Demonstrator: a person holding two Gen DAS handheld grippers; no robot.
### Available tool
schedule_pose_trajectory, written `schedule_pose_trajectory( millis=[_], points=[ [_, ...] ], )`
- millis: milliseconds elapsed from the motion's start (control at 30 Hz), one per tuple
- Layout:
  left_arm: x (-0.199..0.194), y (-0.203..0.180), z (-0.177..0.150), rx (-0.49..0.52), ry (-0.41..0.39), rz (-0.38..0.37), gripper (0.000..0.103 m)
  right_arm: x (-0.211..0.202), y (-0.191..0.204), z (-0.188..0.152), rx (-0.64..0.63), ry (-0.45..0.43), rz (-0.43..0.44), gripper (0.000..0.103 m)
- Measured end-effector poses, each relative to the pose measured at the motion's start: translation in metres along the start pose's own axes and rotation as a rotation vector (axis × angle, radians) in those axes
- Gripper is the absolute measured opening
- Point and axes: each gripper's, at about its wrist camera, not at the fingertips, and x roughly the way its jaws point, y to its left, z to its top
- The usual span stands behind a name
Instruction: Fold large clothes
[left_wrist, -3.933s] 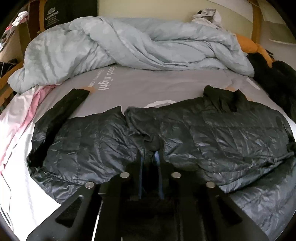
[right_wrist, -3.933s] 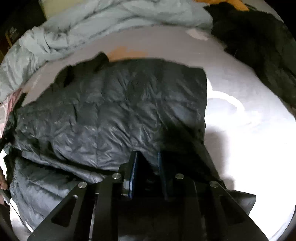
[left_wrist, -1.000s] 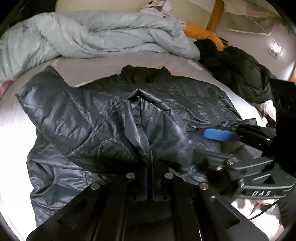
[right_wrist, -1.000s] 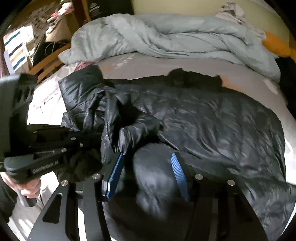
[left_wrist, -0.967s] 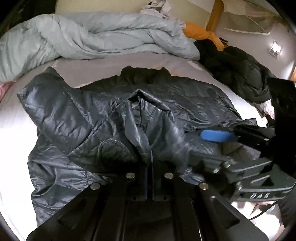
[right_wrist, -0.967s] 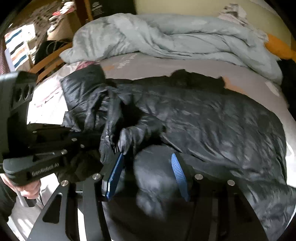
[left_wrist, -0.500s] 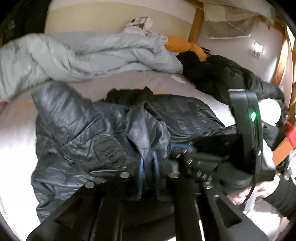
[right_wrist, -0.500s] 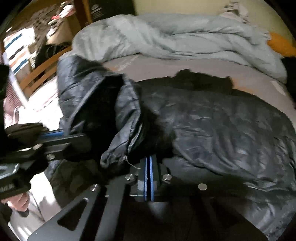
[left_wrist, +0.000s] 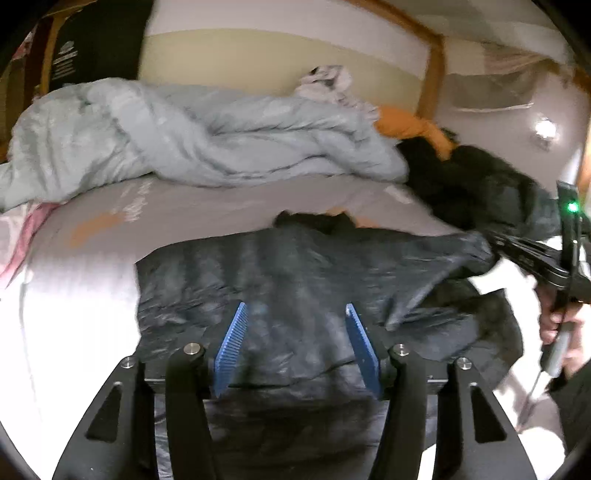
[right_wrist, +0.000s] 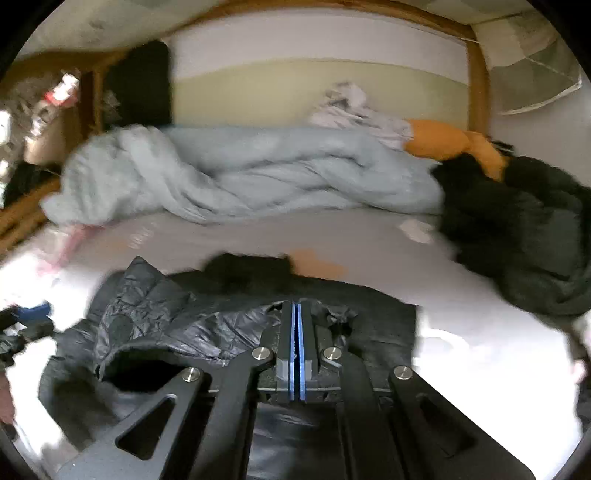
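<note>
Left wrist view: left hand-held gripper (left_wrist: 295, 343) spread wide, blue fingers (left_wrist: 231, 349) well apart and holding nothing, poised over the dark puffer jacket (left_wrist: 295, 280). Jacket lies on the grey bed sheet (left_wrist: 207, 210), black collar (left_wrist: 314, 221) at its far edge. Right hand-held gripper (left_wrist: 495, 242) at the frame's right edge, a drawn-out corner of the jacket reaching to its tip; person's hand (left_wrist: 557, 321) on its grip. Pale blue duvet (left_wrist: 192, 140) bunched along the head of the bed; orange cloth (left_wrist: 413, 129) and a second dark garment (left_wrist: 480, 184) at far right. View blurred.

Right wrist view: right hand-held gripper (right_wrist: 297, 317) with blue pads pressed flat together, crumpled jacket fabric gathered around its tip; pinched on the jacket (right_wrist: 177, 325). Jacket spread on the bed sheet (right_wrist: 461, 314) just ahead, one section folded over at left. Left hand-held gripper (right_wrist: 26, 317) partly visible at the left edge. Duvet (right_wrist: 240, 177), orange cloth (right_wrist: 450, 142) and dark garment (right_wrist: 528, 229) beyond.
</note>
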Motion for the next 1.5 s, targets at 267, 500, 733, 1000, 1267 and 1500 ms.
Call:
schedule_pose_trajectory(
  millis=[267,500,733,1000,1267,1500],
  points=[
    [0.04,0.027,-0.013,0.001,0.113,0.189,0.054,0.04,-0.05,-0.013,0.039,0.178,-0.249,0.002],
    [0.049,0.046,-0.018,0.021,0.158,0.268,0.055,0.057,-0.056,-0.025,0.096,0.273,0.044,0.054],
    [0.052,0.059,-0.016,-0.034,0.167,0.287,0.056,0.087,-0.039,-0.039,0.152,0.37,0.122,0.083],
    [0.04,0.063,-0.01,-0.043,0.135,0.284,0.057,0.064,-0.044,-0.014,0.116,0.176,0.028,0.01],
    [0.065,0.063,-0.02,0.034,0.248,0.393,0.049,0.1,-0.057,-0.03,0.093,0.321,-0.121,0.01],
    [0.098,0.076,-0.037,0.032,0.348,0.491,0.05,0.113,-0.049,-0.037,0.046,0.352,-0.162,0.029]
  ],
)
